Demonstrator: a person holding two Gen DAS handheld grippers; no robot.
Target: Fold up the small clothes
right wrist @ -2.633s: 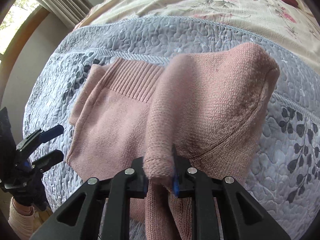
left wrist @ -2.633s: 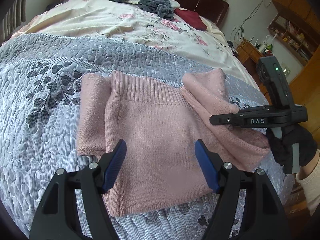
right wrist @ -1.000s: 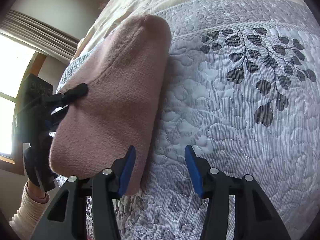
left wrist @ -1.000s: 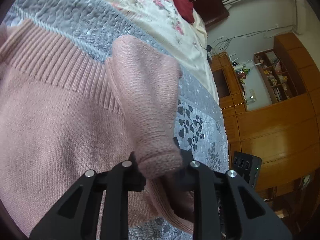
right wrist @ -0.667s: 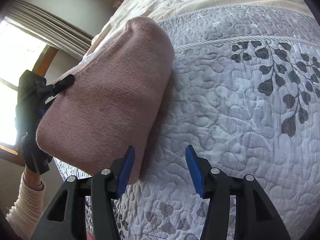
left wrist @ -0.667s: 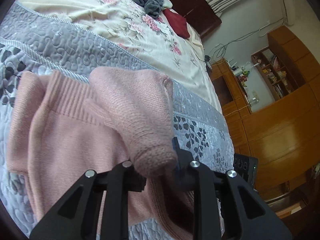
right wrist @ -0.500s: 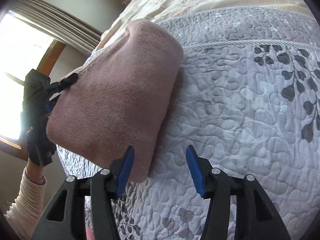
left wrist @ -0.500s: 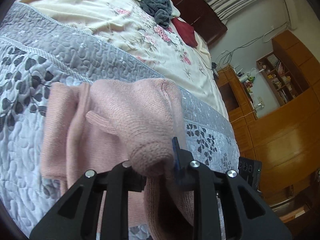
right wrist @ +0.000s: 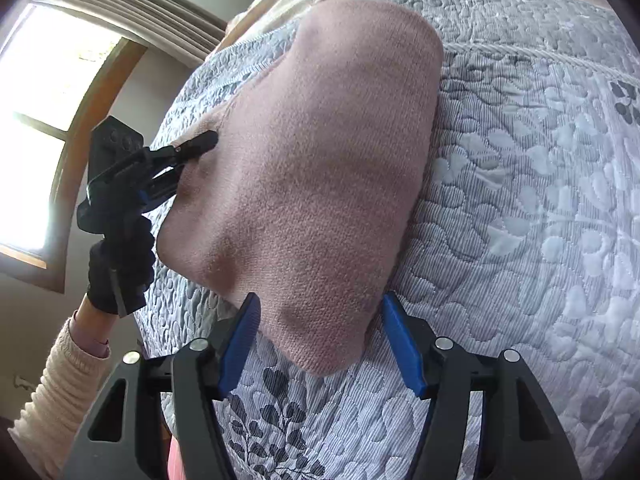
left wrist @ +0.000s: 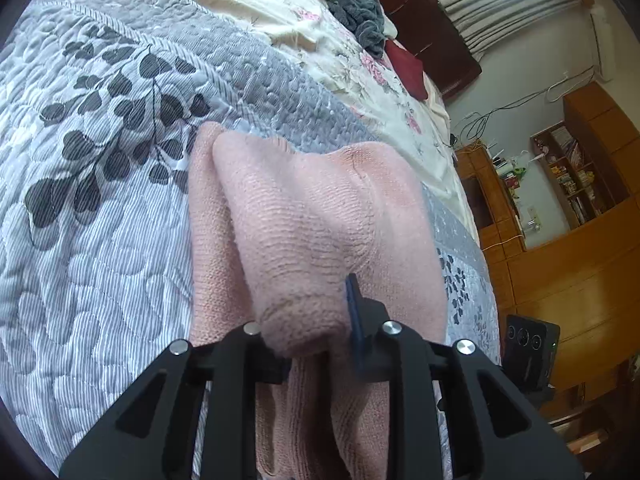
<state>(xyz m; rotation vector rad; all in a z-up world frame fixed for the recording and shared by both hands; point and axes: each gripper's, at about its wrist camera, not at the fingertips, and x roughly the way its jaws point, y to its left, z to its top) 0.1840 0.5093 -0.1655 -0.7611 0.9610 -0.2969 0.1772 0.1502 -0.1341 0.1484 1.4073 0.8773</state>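
Note:
A pink knitted sweater (left wrist: 312, 216) lies on the grey quilted bedspread (left wrist: 100, 200), folded over on itself. My left gripper (left wrist: 308, 336) is shut on a sleeve end of the sweater and holds that fold raised above the lower layer. In the right wrist view the sweater (right wrist: 320, 160) fills the middle, and the left gripper (right wrist: 196, 148) pinches its far left edge, held by a black-gloved hand (right wrist: 116, 276). My right gripper (right wrist: 320, 344) stands open, its blue pads either side of the sweater's near corner, which lies between them without being clamped.
A floral cream bedcover (left wrist: 360, 60) lies beyond the quilt, with a grey garment (left wrist: 352, 0) and a dark red item (left wrist: 408, 68) near the headboard. Wooden cabinets and shelves (left wrist: 580, 220) stand to the right of the bed. A window (right wrist: 44, 128) is on the left.
The right gripper let go of the sleeve and opened; the left gripper shut on it and carried it leftward over the sweater body. The right gripper has moved in around the near corner.

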